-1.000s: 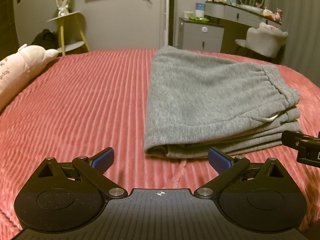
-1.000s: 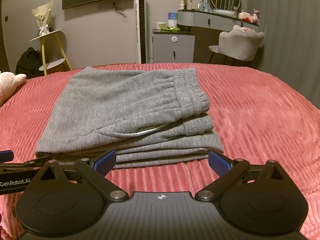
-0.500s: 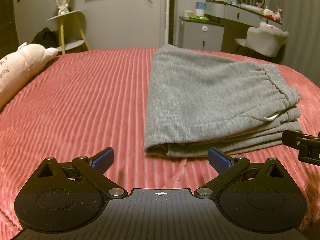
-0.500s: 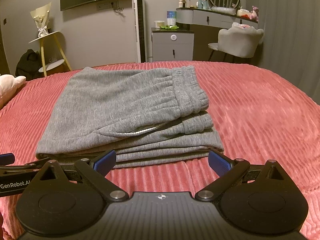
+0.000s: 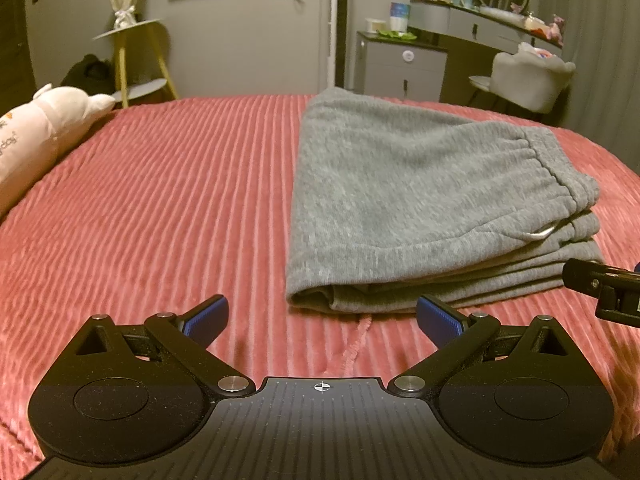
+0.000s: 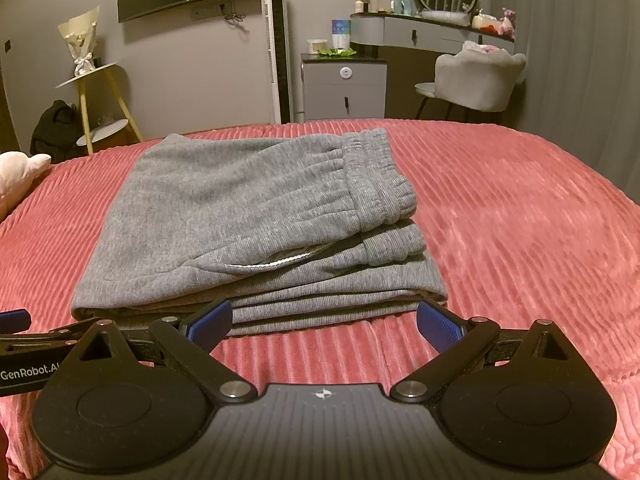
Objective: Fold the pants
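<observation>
Grey pants [image 6: 256,216]: folded into a flat stack of several layers on the bed [image 6: 520,216], lying across the middle of the bed toward its near edge. Elastic waistband [image 6: 380,176] on top at the right end of the stack; a pale pocket lining [image 6: 272,262] shows in the slit below it. Folded edge of the stack faces the near edge of the bed. In the left wrist view the same stack sits right of centre, its rounded fold at the near left corner.

Bed cover: red-pink, ribbed, with a small raised wrinkle [image 5: 356,344] just in front of the stack in the left wrist view.

Left gripper [image 5: 322,318]: jaws spread wide, nothing between them, blue pads [image 5: 206,316] over bare cover just short of the stack's near left corner, not touching the cloth.

Right gripper [image 6: 324,322]: jaws spread wide, holding nothing, blue pads [image 6: 210,326] level with the near edge of the stack; whether they touch the cloth cannot be told. Part of the left gripper appears at the left edge of this view, and part of the right gripper [image 5: 604,292] at the right edge of the other.

Also present: pale plush toy [image 5: 44,128] at the bed's left edge; yellow-legged side table [image 6: 96,96] with a wrapped bouquet [image 6: 80,44]; grey cabinet [image 6: 344,88]; upholstered chair [image 6: 476,76]; dressing table [image 6: 432,32] with a round mirror
</observation>
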`<control>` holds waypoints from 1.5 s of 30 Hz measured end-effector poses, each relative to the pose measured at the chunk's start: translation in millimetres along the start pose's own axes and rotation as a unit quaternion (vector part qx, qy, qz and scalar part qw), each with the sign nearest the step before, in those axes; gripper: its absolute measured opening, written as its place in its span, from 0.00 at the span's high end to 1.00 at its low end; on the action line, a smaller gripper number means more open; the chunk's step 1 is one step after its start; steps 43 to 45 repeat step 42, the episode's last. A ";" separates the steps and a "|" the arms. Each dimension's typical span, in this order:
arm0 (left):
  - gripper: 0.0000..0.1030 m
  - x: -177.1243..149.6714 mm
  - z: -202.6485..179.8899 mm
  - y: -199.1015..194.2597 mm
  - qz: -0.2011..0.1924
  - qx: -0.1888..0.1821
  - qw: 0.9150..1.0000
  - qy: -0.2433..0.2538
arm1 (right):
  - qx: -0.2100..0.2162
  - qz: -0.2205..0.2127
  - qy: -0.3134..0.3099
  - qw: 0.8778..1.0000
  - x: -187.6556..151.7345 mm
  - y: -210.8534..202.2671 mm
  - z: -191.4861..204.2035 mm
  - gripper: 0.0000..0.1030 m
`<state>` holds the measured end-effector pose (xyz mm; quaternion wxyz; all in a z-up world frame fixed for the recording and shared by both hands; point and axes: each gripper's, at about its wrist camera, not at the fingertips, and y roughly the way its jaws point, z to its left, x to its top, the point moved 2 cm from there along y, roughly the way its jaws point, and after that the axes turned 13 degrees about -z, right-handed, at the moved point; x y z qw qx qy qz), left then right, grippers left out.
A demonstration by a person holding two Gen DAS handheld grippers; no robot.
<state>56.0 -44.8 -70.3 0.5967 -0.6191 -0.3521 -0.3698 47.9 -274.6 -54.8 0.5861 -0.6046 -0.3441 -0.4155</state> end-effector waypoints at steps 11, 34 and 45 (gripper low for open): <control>0.00 -0.6 -2.5 -0.7 -0.001 -0.003 1.000 0.003 | 0.000 0.002 0.003 1.000 -0.2 0.8 -0.3 0.04; 0.00 -0.2 -3.8 -3.3 -0.003 -0.007 1.000 0.004 | -0.001 0.003 0.018 1.000 0.4 -0.3 -2.9 0.04; 0.00 1.6 -1.7 -7.3 -0.025 -0.004 1.000 0.005 | -0.003 0.002 0.021 1.000 0.6 -1.0 -2.9 0.04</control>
